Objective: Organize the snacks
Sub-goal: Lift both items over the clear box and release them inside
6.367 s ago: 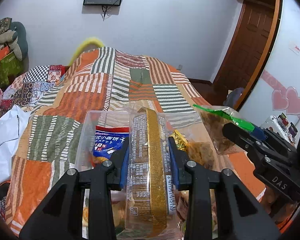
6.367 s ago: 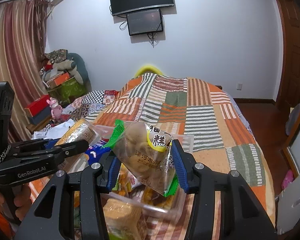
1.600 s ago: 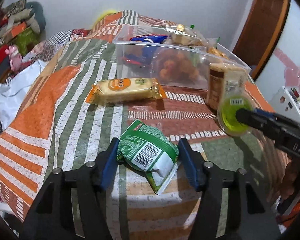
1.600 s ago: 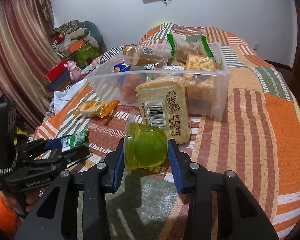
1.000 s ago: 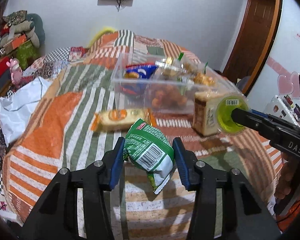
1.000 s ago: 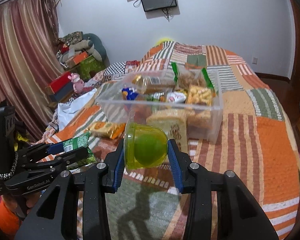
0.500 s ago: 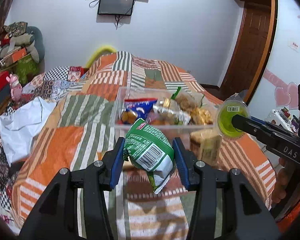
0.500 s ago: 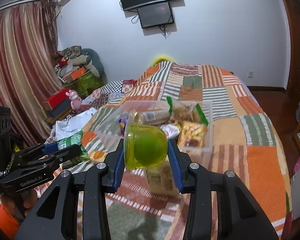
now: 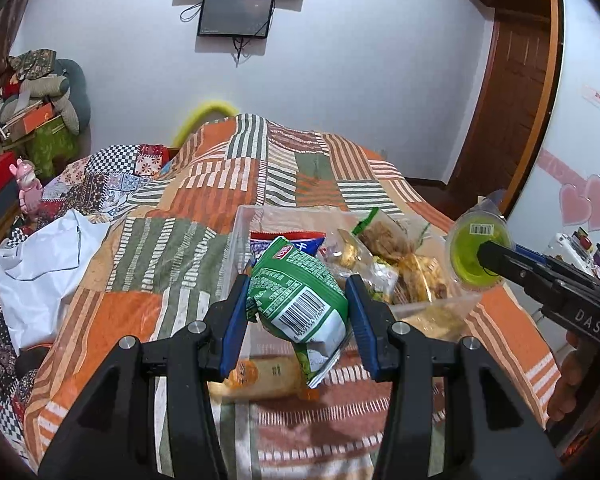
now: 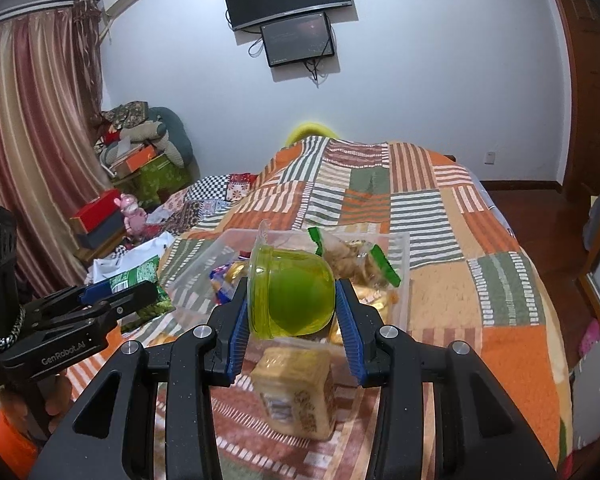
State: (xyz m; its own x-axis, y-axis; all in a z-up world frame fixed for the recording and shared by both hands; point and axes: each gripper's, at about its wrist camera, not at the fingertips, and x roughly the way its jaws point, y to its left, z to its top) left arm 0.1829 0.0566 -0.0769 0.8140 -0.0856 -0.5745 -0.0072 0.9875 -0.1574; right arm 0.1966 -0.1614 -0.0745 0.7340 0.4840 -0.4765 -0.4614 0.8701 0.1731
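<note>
A green packet (image 9: 298,294) and a jelly cup (image 10: 292,294) (each clamped in its gripper) are held above the clear bin (image 9: 238,240), where release is judged next

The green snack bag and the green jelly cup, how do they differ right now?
The green snack bag is a soft, opaque printed pouch; the green jelly cup is a rigid, see-through tub. The bag sits in the left hand-held gripper, the cup in the right hand-held gripper. Both are green, held above the clear bin.
</note>
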